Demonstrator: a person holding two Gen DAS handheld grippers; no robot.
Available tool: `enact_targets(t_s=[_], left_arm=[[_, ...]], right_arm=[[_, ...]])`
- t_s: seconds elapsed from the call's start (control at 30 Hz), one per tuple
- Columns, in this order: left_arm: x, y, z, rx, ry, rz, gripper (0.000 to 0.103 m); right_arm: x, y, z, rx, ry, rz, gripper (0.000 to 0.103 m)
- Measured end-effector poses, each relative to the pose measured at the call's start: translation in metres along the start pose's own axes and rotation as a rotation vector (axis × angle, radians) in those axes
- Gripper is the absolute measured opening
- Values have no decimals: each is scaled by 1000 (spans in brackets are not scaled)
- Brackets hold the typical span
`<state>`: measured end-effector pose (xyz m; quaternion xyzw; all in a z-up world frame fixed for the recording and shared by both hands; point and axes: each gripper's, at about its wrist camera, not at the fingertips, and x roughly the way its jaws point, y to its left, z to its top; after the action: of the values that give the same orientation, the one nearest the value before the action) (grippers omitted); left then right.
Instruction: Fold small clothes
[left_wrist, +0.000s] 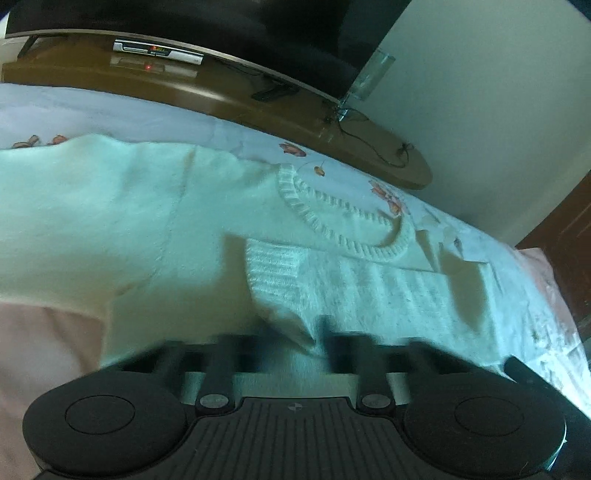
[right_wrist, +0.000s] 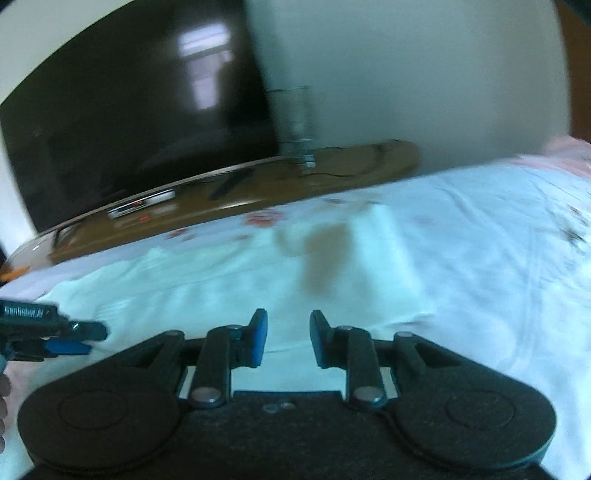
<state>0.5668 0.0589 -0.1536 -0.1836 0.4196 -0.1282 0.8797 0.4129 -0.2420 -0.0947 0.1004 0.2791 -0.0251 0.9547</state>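
Observation:
A white knitted sweater lies flat on the flowered bed sheet, its ribbed collar toward the far side. One sleeve is folded across the body and ends in a ribbed cuff. My left gripper is blurred at that sleeve's lower corner, with white knit running down between its fingers; it is shut on the sweater. The right wrist view shows it low at the left edge. My right gripper hovers over the sweater, its blue pads apart with nothing between them.
Beyond the bed stands a brown wooden stand with a dark television, a silver box, cables and a clear glass. A pale wall and a dark wooden door are at the right. A hand shows at the left edge.

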Motion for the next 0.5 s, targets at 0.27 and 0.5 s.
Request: enact_targets(t_s=[0.27, 0.5], left_arm=[[-38, 15, 19, 38, -108, 26, 3], [-44, 44, 15, 21, -82, 72, 4]], right_arm=[[-1, -42, -1, 51, 20, -17, 29], [8, -52, -4, 58, 52, -9, 30]])
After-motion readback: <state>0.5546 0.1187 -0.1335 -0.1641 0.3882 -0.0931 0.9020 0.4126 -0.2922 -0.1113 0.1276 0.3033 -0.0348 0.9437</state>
